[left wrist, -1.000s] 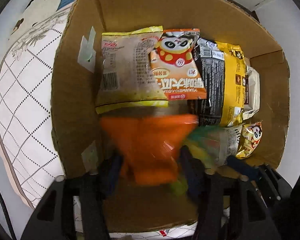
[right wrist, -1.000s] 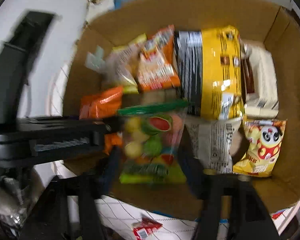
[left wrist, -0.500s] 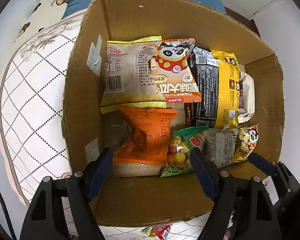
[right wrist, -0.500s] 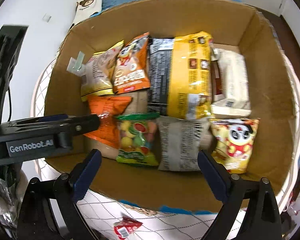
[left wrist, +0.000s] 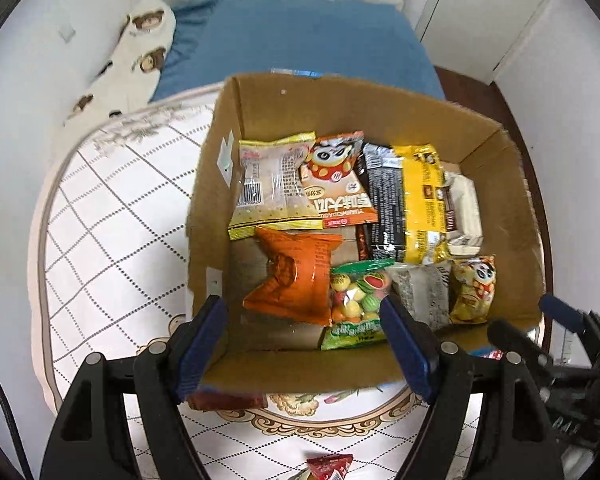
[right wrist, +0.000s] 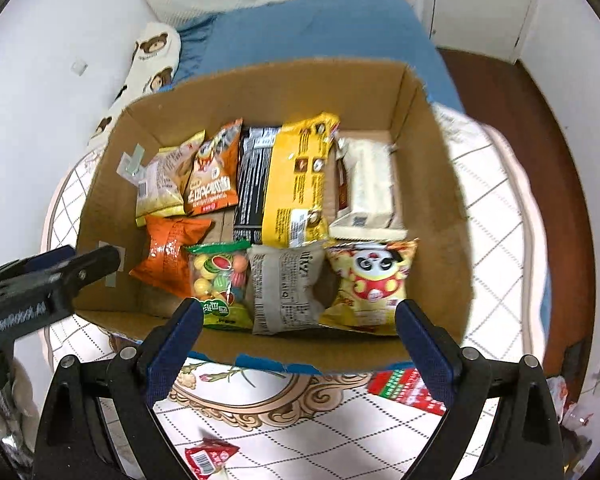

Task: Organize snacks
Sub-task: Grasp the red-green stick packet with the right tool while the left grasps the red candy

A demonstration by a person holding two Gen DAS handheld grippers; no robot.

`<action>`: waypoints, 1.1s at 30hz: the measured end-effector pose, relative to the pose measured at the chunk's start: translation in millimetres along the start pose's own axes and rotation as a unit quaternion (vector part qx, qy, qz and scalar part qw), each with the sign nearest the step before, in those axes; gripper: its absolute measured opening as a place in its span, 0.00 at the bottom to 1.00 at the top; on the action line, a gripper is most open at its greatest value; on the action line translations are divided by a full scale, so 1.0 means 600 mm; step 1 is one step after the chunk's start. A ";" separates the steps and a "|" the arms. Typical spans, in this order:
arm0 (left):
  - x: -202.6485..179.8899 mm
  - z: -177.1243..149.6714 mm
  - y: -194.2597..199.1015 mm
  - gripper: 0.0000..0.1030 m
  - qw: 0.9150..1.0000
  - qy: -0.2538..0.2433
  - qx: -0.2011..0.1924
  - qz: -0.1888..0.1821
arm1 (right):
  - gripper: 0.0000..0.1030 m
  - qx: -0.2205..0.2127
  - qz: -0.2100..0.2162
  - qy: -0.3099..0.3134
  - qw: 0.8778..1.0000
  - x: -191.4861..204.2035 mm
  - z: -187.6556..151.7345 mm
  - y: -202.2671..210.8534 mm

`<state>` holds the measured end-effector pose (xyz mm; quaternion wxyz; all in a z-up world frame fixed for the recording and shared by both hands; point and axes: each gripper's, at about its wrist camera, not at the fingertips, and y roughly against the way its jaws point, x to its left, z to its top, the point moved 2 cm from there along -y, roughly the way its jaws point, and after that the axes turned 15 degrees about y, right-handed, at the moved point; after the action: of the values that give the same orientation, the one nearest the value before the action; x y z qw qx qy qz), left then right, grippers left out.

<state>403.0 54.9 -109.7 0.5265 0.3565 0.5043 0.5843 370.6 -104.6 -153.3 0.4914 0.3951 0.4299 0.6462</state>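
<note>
A cardboard box (left wrist: pixel 208 208) (right wrist: pixel 440 216) stands on a quilted mat and holds several snack packs. An orange pack (left wrist: pixel 296 276) (right wrist: pixel 168 252) lies at its near left, with a green candy bag (left wrist: pixel 356 300) (right wrist: pixel 220 276) beside it. My left gripper (left wrist: pixel 304 340) is open and empty, above the box's near edge. My right gripper (right wrist: pixel 298 340) is open and empty, also above the near edge. The left gripper also shows in the right wrist view, at the left edge (right wrist: pixel 40 280).
A small red pack (right wrist: pixel 208 456) (left wrist: pixel 330 466) lies on the mat in front of the box. A red-and-green pack (right wrist: pixel 404 390) lies by the box's near right corner. A blue bed (left wrist: pixel 300 40) and a bear-print pillow (left wrist: pixel 136 52) are behind.
Both grippers let go of their packs, the orange pack and the candy bag, which now lie in the box. Both grippers opened and pulled back and up from the box.
</note>
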 end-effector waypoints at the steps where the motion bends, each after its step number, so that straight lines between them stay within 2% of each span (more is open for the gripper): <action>1: 0.001 -0.008 0.012 0.76 1.000 0.000 -0.008 -0.006 | 0.96 -0.007 -0.005 0.001 1.000 0.002 -0.001 0.006; 11: -0.003 -0.075 0.113 0.76 0.996 0.001 -0.080 -0.038 | 0.96 -0.081 -0.048 0.025 0.995 0.018 -0.040 0.123; 19: -0.010 -0.125 0.183 0.76 0.990 -0.004 -0.131 -0.052 | 0.96 -0.135 -0.056 0.034 0.989 0.044 -0.078 0.207; 22: -0.011 -0.140 0.203 0.76 0.988 -0.004 -0.144 -0.057 | 0.96 -0.145 -0.048 0.032 0.988 0.052 -0.096 0.225; 27: -0.007 -0.169 0.207 0.76 0.988 0.001 -0.141 -0.057 | 0.98 -0.143 -0.027 0.021 0.989 0.043 -0.124 0.230; 30: -0.003 -0.189 0.178 0.76 0.992 0.008 -0.117 -0.048 | 0.98 -0.124 -0.021 0.007 0.992 0.017 -0.147 0.211; 31: -0.003 -0.195 0.165 0.76 0.987 0.023 -0.143 -0.068 | 0.98 -0.111 -0.023 0.003 0.994 0.004 -0.156 0.197; 33: -0.001 -0.206 0.125 0.76 0.991 0.026 -0.117 -0.054 | 0.98 -0.086 -0.020 0.002 0.996 -0.016 -0.169 0.168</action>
<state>266.9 32.8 -66.3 0.5820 0.2498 0.4644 0.6191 248.4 -145.9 -91.3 0.5356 0.3415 0.3818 0.6714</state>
